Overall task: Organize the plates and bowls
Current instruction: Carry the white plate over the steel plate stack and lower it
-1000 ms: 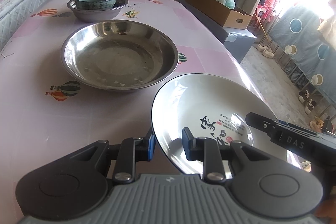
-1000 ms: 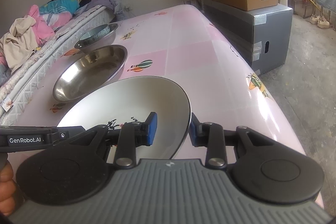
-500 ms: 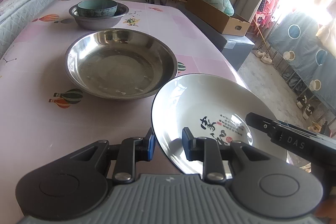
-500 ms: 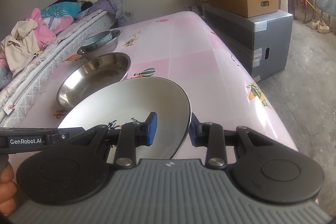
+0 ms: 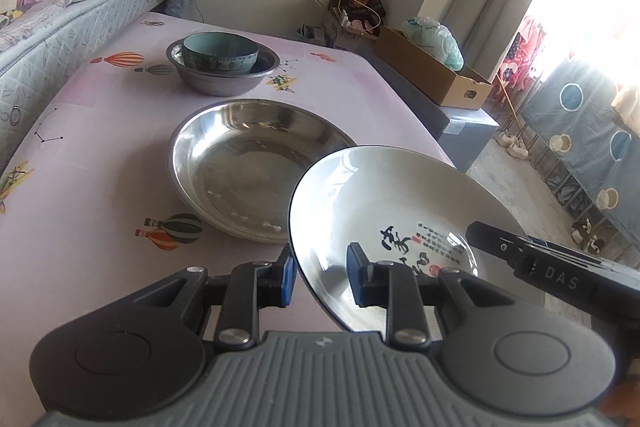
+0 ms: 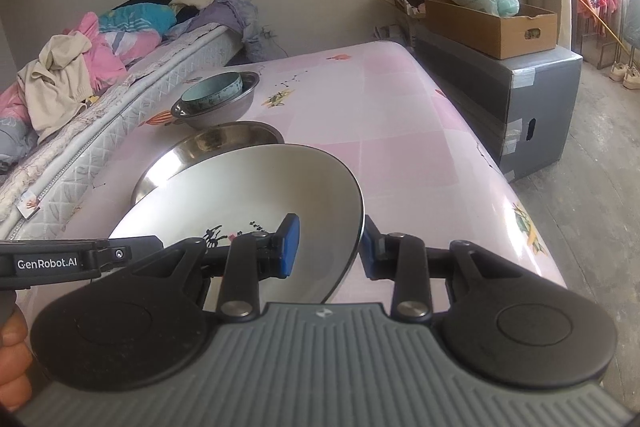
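While both grippers (image 5: 320,277) (image 6: 330,243) pinch opposite rims, white plate (image 5: 392,211) should stay level and settle centred into steel plate (image 5: 248,163), mid-frame.

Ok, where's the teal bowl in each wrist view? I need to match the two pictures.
Left wrist view: the teal bowl is upper left of centre, nested inside the small steel bowl, beyond the wide steel basin.
Right wrist view: the teal bowl is left of centre, nested in the same small steel bowl.
Shared landmark: the cardboard box on the grey cabinet.
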`<state>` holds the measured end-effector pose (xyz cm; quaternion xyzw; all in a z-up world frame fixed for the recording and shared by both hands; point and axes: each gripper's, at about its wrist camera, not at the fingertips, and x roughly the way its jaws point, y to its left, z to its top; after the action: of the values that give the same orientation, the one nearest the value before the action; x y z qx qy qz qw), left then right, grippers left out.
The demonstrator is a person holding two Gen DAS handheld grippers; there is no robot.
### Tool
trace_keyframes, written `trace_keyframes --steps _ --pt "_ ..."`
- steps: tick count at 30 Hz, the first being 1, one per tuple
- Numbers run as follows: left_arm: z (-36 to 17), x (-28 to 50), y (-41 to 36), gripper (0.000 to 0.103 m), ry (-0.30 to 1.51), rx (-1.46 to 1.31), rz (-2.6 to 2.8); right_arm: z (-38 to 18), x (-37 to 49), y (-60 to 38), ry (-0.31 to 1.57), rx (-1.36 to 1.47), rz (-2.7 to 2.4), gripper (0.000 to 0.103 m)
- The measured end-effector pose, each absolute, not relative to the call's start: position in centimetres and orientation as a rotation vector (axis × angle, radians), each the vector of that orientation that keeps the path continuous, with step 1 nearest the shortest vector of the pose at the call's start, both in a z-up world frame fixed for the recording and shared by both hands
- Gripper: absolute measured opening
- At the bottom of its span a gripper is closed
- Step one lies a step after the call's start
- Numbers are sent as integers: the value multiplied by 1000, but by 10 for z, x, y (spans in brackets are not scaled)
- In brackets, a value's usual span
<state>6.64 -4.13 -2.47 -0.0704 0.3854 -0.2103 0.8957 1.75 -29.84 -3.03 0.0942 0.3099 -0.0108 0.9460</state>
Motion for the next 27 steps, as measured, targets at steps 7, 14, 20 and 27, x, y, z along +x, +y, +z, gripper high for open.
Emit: trace_keyframes --steps 7,14,20,27 --pt "-20 99 -16 26 784 -177 -371 -20 63 -276 623 173 44 31" --pt "-31 145 1 26 817 -196 -311 -27 125 -256 664 187 98 31" --pt "-42 170 7 26 841 -215 -292 -43 171 -245 740 185 112 31" --pt "-47 182 7 26 840 -226 -301 -58 194 -242 778 190 108 31"
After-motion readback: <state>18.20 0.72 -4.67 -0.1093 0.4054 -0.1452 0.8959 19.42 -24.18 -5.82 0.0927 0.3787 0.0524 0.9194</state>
